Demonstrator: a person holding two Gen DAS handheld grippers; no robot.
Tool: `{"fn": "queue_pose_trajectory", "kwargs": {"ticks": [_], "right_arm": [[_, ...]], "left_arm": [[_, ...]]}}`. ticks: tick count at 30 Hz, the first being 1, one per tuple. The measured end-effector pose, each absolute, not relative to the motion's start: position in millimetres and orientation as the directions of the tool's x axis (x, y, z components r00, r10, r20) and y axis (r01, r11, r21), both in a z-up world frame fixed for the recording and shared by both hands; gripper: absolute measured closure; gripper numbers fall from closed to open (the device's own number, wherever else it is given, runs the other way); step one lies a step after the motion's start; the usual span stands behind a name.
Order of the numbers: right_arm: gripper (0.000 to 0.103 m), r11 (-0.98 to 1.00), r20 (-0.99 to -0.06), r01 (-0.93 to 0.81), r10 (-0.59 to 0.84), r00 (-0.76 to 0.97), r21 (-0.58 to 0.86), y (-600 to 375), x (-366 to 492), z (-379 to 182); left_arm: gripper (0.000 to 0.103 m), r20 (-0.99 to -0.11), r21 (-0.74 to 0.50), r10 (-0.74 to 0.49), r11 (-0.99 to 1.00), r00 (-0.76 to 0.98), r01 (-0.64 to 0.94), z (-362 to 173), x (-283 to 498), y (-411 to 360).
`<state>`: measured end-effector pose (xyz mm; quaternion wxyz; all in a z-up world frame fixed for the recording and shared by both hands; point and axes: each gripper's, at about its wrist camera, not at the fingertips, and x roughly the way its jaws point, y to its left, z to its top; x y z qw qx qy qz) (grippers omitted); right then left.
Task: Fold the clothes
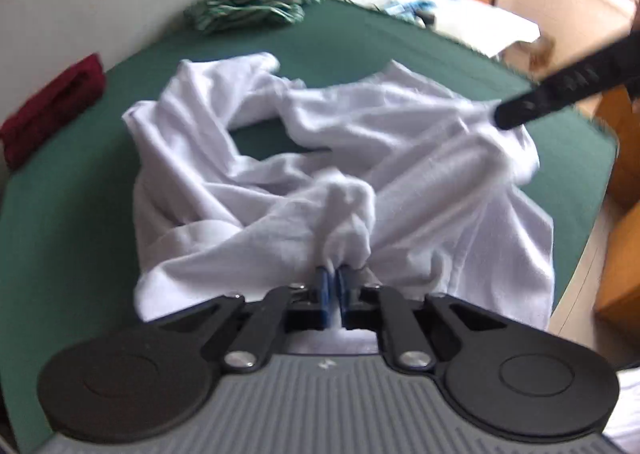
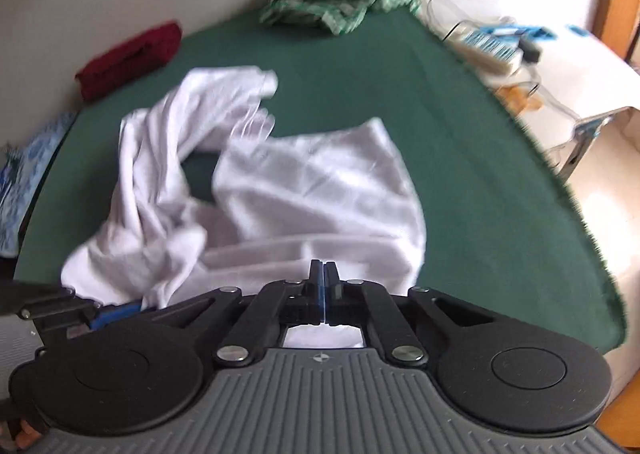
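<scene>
Two hand-held grippers work over a crumpled white cotton garment (image 1: pixel 344 158) that lies in loose folds in the middle of a dark green cloth-covered surface (image 1: pixel 72 222), its near hem reaching the front edge. The left hand-held gripper (image 1: pixel 332 278) is clenched on a bunched fold of the white garment, the cloth pinched between its blue-padded fingers (image 1: pixel 323 286) and puckered just above them. The right hand-held gripper (image 2: pixel 324 274) has its jaws pressed fully together above the near part of the garment; whether a thin layer of cloth is caught between them cannot be told from the blurred view. In the left wrist view that gripper's black fingers come in from the right and meet the garment's right-hand edge. In the right wrist view the left one shows at the lower left, with cloth at its blue pad. At the back of the surface, by the pale wall, lies a rumpled green-and-white striped garment (image 1: pixel 256 2), and at the left edge a folded dark red cloth (image 1: pixel 52 110). A blue-and-white patterned fabric (image 2: pixel 28 174) lies off the left edge, well apart from the white garment.
</scene>
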<state>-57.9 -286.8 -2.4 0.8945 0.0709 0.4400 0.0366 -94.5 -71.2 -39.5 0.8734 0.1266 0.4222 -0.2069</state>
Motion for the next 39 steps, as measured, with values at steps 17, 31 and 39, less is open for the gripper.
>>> {"fn": "queue_pose_trajectory", "kwargs": {"ticks": [17, 31, 39], "right_arm": [[0.048, 0.986, -0.852, 0.077, 0.088, 0.516, 0.148, -283, -49, -43], [0.093, 0.976, -0.608, 0.021, 0.119, 0.785, 0.218, -299, -74, 45], [0.042, 0.982, -0.765, -0.082, 0.186, 0.617, 0.173, -255, -76, -15]], "left_arm": [[0.021, -0.778, 0.096, 0.038, 0.994, 0.627, 0.059, -32, -123, 37], [0.095, -0.626, 0.093, 0.2, 0.979, 0.754, -0.183, 20, -118, 111], [0.039, -0.746, -0.074, -0.031, 0.997, 0.665, -0.036, -15, -136, 113]]}}
